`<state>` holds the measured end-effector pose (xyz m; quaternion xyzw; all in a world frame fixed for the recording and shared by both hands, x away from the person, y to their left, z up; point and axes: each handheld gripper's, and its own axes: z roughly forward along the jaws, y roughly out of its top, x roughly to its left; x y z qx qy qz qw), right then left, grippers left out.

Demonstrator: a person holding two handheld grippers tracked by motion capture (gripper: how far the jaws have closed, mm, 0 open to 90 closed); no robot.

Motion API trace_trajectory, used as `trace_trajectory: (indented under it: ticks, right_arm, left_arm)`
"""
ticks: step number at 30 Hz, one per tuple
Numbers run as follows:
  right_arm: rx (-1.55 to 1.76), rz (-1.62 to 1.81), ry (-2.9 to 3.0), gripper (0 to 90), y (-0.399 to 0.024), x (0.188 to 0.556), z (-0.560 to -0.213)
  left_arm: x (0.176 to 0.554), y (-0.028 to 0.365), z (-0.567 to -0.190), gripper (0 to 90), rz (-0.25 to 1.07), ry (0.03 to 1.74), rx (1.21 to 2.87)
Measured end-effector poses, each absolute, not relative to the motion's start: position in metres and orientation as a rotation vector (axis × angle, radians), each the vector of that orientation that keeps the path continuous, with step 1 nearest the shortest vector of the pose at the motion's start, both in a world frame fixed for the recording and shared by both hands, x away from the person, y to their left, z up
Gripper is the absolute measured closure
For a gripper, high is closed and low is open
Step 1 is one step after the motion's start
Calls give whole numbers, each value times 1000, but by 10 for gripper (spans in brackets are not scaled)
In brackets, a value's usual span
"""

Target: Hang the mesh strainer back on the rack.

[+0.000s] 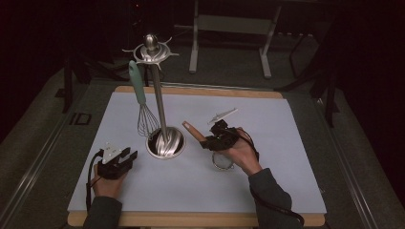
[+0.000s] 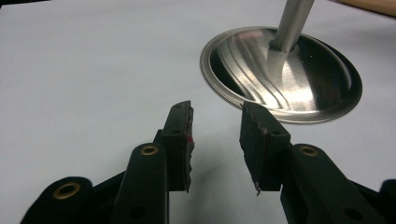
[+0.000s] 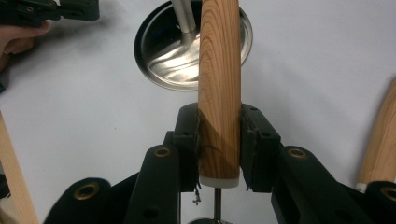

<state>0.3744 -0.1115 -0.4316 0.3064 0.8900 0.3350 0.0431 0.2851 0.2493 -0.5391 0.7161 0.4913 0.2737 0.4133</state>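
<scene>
Wooden strainer handle [image 3: 219, 93] sits clamped between the right gripper [image 1: 216, 139] pads, pointing at ten o'clock toward the stand base [image 1: 165, 142]. Left gripper [image 1: 125, 157] rests with jaws apart and empty, bare mat [image 1: 267, 124] around it.

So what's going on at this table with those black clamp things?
A person holds a two-jaw gripper in each hand. The right gripper is clamped on the wooden handle of a small strainer, holding it beside the round base of a tall metal utensil stand. A whisk with a green handle already hangs from the stand's top. The left gripper rests on the white table mat near the base, jaws open and holding nothing.
</scene>
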Motion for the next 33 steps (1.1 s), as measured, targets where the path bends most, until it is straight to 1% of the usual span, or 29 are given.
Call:
trace_trajectory:
  ticks: [33]
  right_arm:
    - [690, 1196, 2652, 703, -108, 365, -412]
  left_arm:
    - [285, 249, -539, 645, 692, 1235, 1804]
